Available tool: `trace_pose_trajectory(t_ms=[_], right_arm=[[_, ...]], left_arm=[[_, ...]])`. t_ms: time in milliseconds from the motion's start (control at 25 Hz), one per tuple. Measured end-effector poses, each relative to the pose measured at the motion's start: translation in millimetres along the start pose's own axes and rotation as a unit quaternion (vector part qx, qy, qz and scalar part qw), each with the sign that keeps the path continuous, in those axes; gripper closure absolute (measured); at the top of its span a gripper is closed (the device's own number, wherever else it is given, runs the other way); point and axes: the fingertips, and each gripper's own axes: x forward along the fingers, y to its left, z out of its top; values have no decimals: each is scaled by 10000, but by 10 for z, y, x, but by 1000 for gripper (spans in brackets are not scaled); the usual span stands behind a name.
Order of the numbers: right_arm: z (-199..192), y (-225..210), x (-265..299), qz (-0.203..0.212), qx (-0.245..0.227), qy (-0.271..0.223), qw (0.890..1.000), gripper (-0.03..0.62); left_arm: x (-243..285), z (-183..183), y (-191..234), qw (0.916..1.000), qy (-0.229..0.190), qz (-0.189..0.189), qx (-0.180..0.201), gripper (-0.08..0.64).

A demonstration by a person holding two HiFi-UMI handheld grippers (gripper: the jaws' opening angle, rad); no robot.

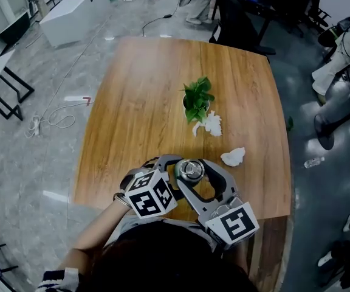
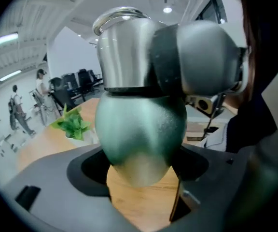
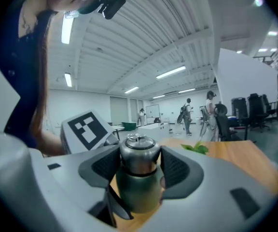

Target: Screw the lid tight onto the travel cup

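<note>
Right gripper (image 3: 140, 167): jaws clamped on steel lid (image 3: 139, 151).
Left gripper (image 2: 141, 170): jaws flank travel cup (image 2: 141, 127); grip unclear.
Counter (image 1: 144, 90): cup near its front edge.

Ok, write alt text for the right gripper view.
The right gripper is closed on the silver lid of a green travel cup, close to the camera above a wooden table. People stand far behind.
</note>
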Motion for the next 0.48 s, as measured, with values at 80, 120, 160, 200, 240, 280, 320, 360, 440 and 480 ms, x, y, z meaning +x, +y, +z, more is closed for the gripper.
trace_pose_trajectory(t_ms=[80, 120, 160, 200, 240, 280, 320, 360, 440, 480], right_arm=[[10, 84, -66, 593, 93, 62, 9982, 344], [13, 126, -100, 883, 70, 101, 9960, 344], [12, 160, -125, 1101, 14, 139, 9938, 344], [7, 177, -138, 1198, -52, 169, 9926, 344], [3, 174, -135, 1147, -119, 177, 9932, 344], [0, 146, -120, 941, -179, 167, 9953, 344], [-6, 92, -98, 600, -203, 152, 9979, 344], [-15, 20, -75, 181, -152, 140, 9996, 342], [-37, -119, -41, -560, 158, 118, 9982, 342], [-43, -159, -33, -750, 302, 97, 9967, 344]], left_arm=[[-48, 33, -190, 9972, -188, -711, 97, 175], [-74, 47, -273, 9945, -251, -1003, 154, 175], [-90, 54, -335, 9921, -276, -1204, 202, 176], [-91, 55, -368, 9910, -268, -1291, 226, 175], [-80, 54, -366, 9916, -238, -1254, 215, 175], [-62, 52, -328, 9936, -196, -1099, 154, 176], [-40, 49, -259, 9963, -148, -844, 49, 175], [-20, 45, -165, 9986, -92, -512, -71, 175], [9, 34, 24, 9995, 37, 200, -221, 176], [19, 28, 88, 9986, 92, 468, -241, 176]])
